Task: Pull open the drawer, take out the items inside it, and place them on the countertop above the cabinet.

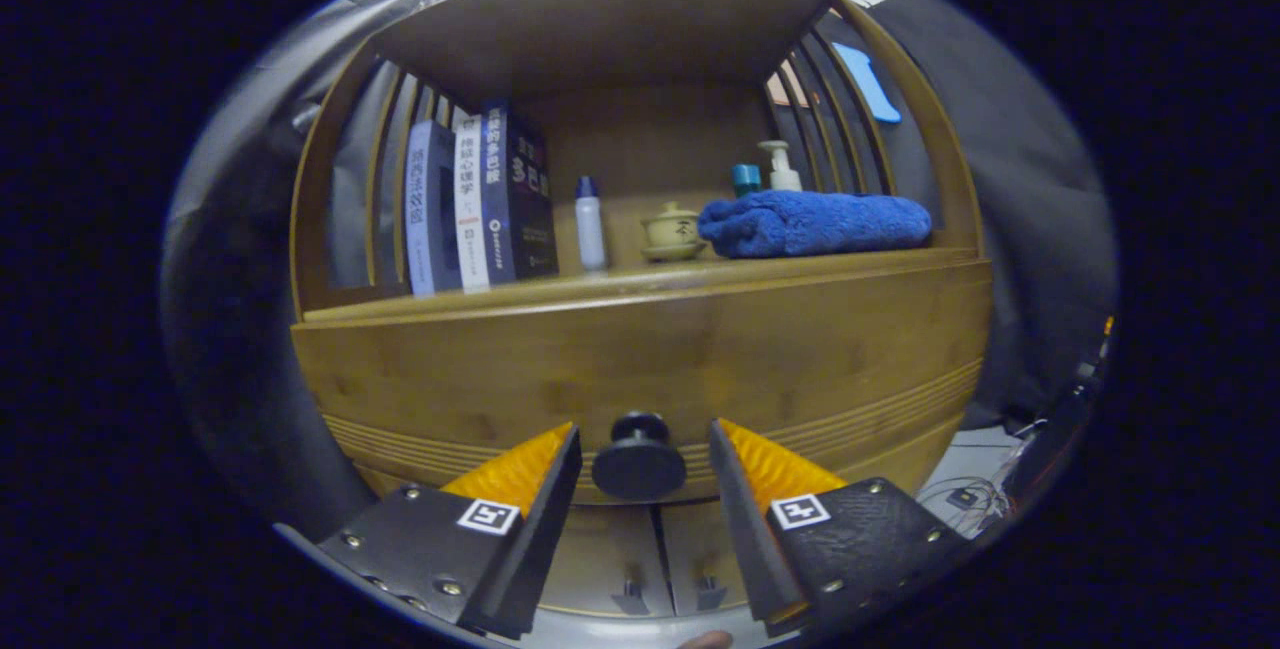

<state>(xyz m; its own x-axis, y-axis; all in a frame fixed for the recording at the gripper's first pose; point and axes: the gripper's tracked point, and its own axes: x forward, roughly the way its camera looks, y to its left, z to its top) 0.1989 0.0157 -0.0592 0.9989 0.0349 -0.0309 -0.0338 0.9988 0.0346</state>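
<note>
Now gripper [640, 439] is levelling at the drawer [640, 359], fingers spread apart either side of its round dark knob [638, 459], not touching.
Smooth grained wood is fronting it; the countertop [640, 281] above is carrying upright books [480, 199] and a plush folded blue towel [815, 222].

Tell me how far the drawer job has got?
Nothing is done yet: the drawer looks shut. In hand: the claw is open, its fingers either side of the knob, not pressing it. Left: grip the knob, pull, take out the items and put them on the countertop.
</note>
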